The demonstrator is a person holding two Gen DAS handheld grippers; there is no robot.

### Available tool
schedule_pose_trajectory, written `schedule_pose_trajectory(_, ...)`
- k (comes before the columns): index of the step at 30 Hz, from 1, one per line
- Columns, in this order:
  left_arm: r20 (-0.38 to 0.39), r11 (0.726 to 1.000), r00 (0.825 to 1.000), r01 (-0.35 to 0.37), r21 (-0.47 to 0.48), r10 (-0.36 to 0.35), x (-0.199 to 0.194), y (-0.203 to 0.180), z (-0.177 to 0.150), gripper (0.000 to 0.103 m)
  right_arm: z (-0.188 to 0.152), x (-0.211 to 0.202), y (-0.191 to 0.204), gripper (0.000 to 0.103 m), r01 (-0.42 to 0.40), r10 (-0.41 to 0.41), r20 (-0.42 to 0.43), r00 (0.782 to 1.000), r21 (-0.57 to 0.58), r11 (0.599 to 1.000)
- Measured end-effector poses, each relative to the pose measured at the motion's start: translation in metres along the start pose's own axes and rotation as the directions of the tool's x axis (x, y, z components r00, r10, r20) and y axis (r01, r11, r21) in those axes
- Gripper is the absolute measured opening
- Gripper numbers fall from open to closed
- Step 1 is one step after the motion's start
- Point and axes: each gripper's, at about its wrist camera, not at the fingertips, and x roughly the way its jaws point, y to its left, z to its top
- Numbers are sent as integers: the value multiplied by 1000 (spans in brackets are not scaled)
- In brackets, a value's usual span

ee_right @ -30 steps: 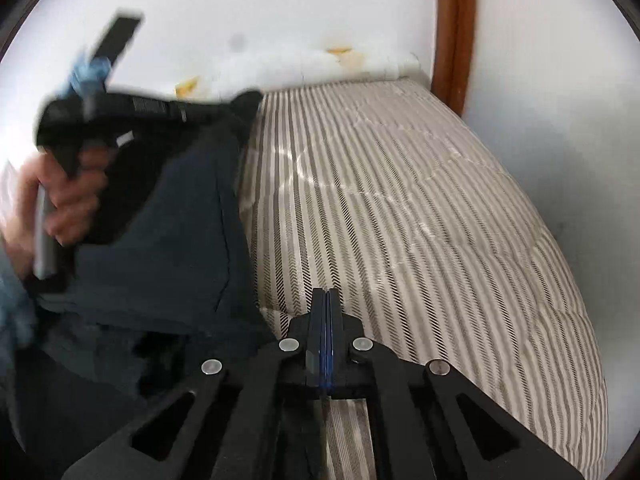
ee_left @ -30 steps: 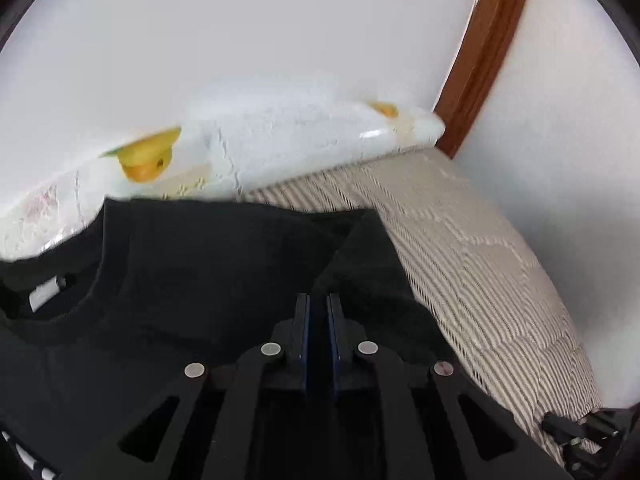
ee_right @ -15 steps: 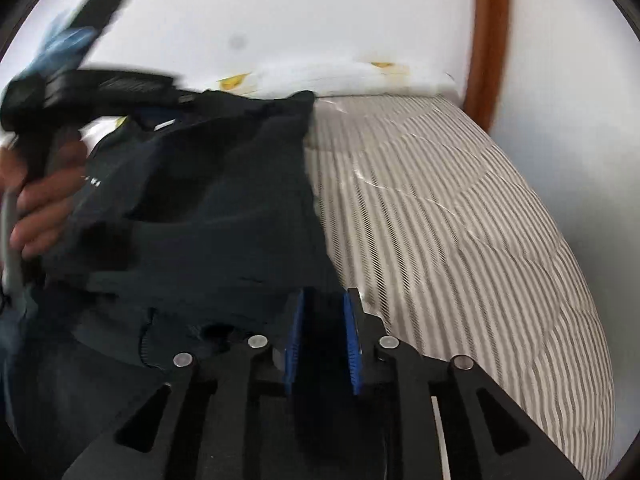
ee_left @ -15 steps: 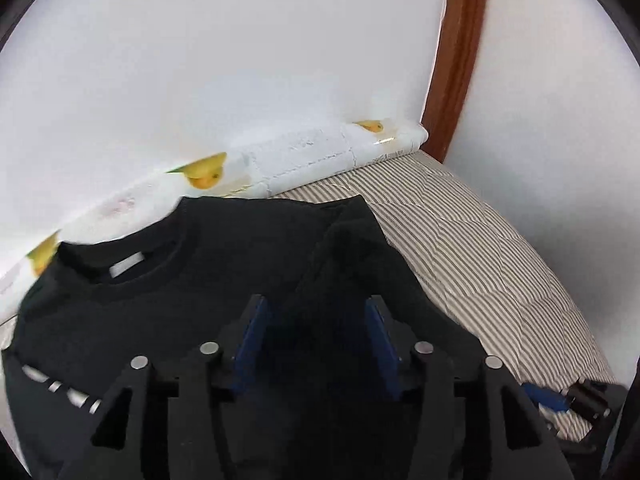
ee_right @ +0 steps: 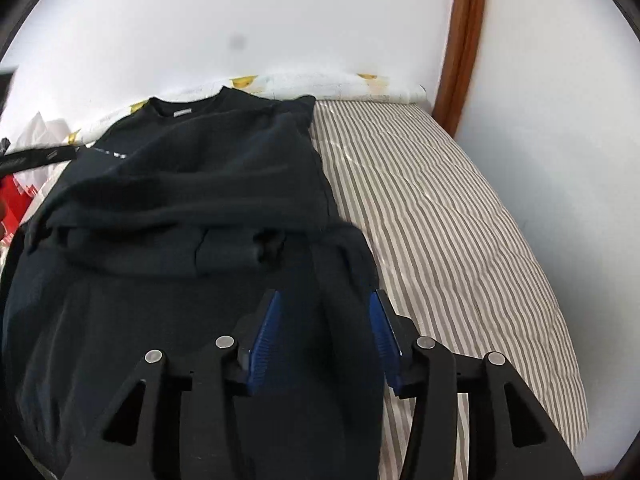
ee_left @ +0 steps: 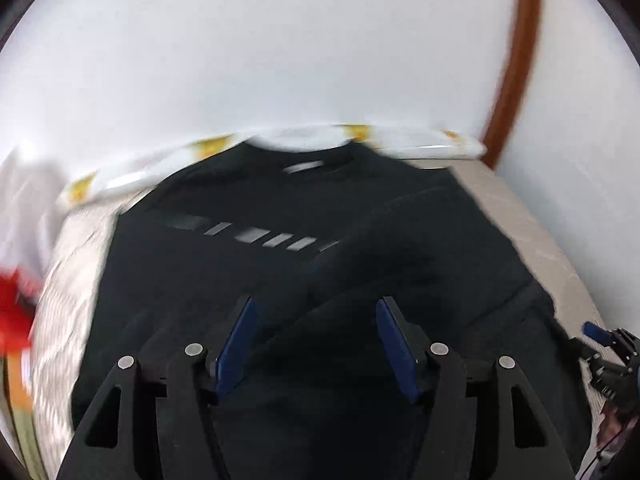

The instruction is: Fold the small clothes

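Note:
A black T-shirt with white lettering lies on the striped bed, collar toward the wall. Its right side and sleeve lie folded over the chest. My left gripper hovers over the shirt's lower half, its jaws opening; the blue pads press on nothing, with cloth only beneath them. My right gripper is over the shirt's lower right edge, jaws opening too, a ridge of black cloth running loose between them. The left wrist view is blurred. The right gripper also shows at that view's right edge.
A grey-striped quilt covers the bed to the right of the shirt. A white sheet with yellow fruit prints runs along the white wall. A brown wooden post stands at the far right corner. Red and white items lie left.
Both grippers were shut on the shirt a second ago and have let go and opened. The left one has swung back to the left, and the shirt's right side now lies folded over.

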Motion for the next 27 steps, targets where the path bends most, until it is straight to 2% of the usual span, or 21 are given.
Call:
schedule_pose_trajectory(2,-13,998,998,-55,-43,55,-12,33,-21,60,-6,-6,0,47,1,-1,2,1000,14,1000)
schedule_pose_trajectory(4,-26,993,996,-82,-80,80,-23,64,-44,60,-7,-9,4,47,-21,21,10,1000,23,1000)
schedule_pose_trajectory(7,-72,991,995,-74,-115,66,-27,90,-71,60,-2,-12,28,47,-56,56,25,998,-6,998)
schedule_pose_trajectory(9,-81,985,996,-47,-167,33,-28,104,-88,60,10,-11,58,47,-75,77,42,996,-53,996)
schedule_pose_trajectory(11,-78,981,996,-49,-188,35,-25,111,-98,60,24,-8,93,47,-108,115,60,992,-108,988)
schedule_pose_trajectory(14,-84,988,994,-75,-135,64,-15,109,-100,60,41,5,147,48,-134,151,64,986,-218,967)
schedule_pose_trajectory(16,-88,990,993,-92,-109,82,-10,107,-97,60,48,14,173,48,-125,148,68,987,-273,954)
schedule_pose_trajectory(19,-109,983,981,-166,-77,157,3,106,-89,60,56,35,207,52,-125,150,48,988,-341,932)
schedule_pose_trajectory(20,-110,985,982,-161,-70,153,9,106,-85,60,58,45,221,52,-112,137,42,990,-375,920)
schedule_pose_trajectory(21,-105,985,983,-160,-64,153,11,107,-83,51,58,52,228,52,-97,124,43,991,-396,913)
schedule_pose_trajectory(22,-102,984,982,-166,-57,159,13,108,-79,29,58,61,236,52,-73,102,46,994,-422,904)
schedule_pose_trajectory(23,-102,984,982,-166,-59,159,11,109,-77,27,58,67,243,52,-56,84,45,995,-436,898)
schedule_pose_trajectory(24,-85,986,986,-151,-70,145,6,112,-74,20,57,71,246,45,-45,71,41,997,-449,893)
schedule_pose_trajectory(25,-60,988,990,-133,-82,128,-3,114,-73,16,55,73,248,19,-43,66,34,997,-459,888)
schedule_pose_trajectory(26,-37,989,993,-112,-93,109,-11,118,-69,16,53,73,248,11,-52,71,23,997,-466,883)
schedule_pose_trajectory(27,-14,990,996,-92,-106,91,-19,124,-64,15,50,69,247,11,-64,86,24,996,-472,879)
